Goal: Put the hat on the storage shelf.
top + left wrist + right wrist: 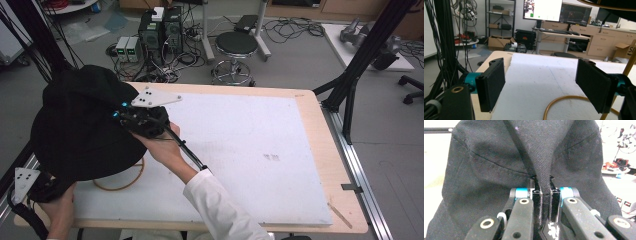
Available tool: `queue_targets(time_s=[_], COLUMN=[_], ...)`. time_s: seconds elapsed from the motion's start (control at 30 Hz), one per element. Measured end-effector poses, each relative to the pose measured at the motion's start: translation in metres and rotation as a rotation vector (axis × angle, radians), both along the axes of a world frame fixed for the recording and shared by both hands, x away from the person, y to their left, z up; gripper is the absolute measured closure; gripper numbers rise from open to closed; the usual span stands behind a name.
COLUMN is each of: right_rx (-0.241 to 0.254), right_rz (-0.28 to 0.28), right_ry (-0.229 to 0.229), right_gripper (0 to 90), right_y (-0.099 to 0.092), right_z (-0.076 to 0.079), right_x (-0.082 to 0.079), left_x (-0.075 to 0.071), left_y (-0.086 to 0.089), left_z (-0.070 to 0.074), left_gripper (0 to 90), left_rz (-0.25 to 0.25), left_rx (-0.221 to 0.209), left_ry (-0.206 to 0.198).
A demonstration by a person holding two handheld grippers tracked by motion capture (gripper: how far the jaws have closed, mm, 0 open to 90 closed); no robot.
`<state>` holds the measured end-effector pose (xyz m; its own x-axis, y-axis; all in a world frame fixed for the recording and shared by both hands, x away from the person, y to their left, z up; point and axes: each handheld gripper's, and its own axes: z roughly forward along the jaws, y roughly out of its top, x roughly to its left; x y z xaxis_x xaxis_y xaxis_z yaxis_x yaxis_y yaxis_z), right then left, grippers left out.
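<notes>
The right gripper [545, 195] is clenched on a fold of the black hat [80, 130], held over the table's [310, 165] left edge. The left gripper [540, 86] gapes wide, empty, near a brass ring [131, 181].

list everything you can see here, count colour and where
black hat: 1, black, over the table's near-left corner, a fold pinched by the right gripper
wire ring: 1, gold, on the white mat under the hat
white mat: 1, white, covering the table
table: 1, light wood
stool: 1, black seat, on the floor beyond the table
left gripper: 1, black, jaws apart, near-left corner
right gripper: 1, black, jaws shut on the hat
hands: 2, white sleeve on the right
</notes>
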<state>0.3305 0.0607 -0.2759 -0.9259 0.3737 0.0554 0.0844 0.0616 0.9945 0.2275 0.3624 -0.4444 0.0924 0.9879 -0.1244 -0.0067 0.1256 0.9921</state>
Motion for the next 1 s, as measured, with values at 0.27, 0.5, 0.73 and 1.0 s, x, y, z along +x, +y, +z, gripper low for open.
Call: queue_targets(time_s=[0.27, 0.5, 0.73, 1.0], right_rx=[-0.050, -0.055, -0.050, -0.041], right_rz=[0.022, 0.030, 0.033, 0.038], right_ry=[0.028, 0.045, 0.043, 0.049], right_gripper=[85.9, 85.4, 84.3, 82.6], right_y=[0.0026, 0.0025, 0.0026, 0.0017], right_z=[-0.0047, -0.0066, -0.0069, -0.0070], right_x=[0.0031, 0.0043, 0.0050, 0.0064], left_x=[0.0003, 0.0004, 0.0004, 0.0004], left_y=[-0.0002, 0.0000, 0.0002, 0.0002], left_z=[-0.0001, -0.0002, -0.0001, -0.0003], left_gripper=[23.9, 23.9, 23.9, 23.9], left_rz=[0.000, 0.001, 0.000, 0.000], left_rx=[0.003, -0.003, -0.001, -0.003], left_ry=[0.003, -0.001, -0.002, 0.001])
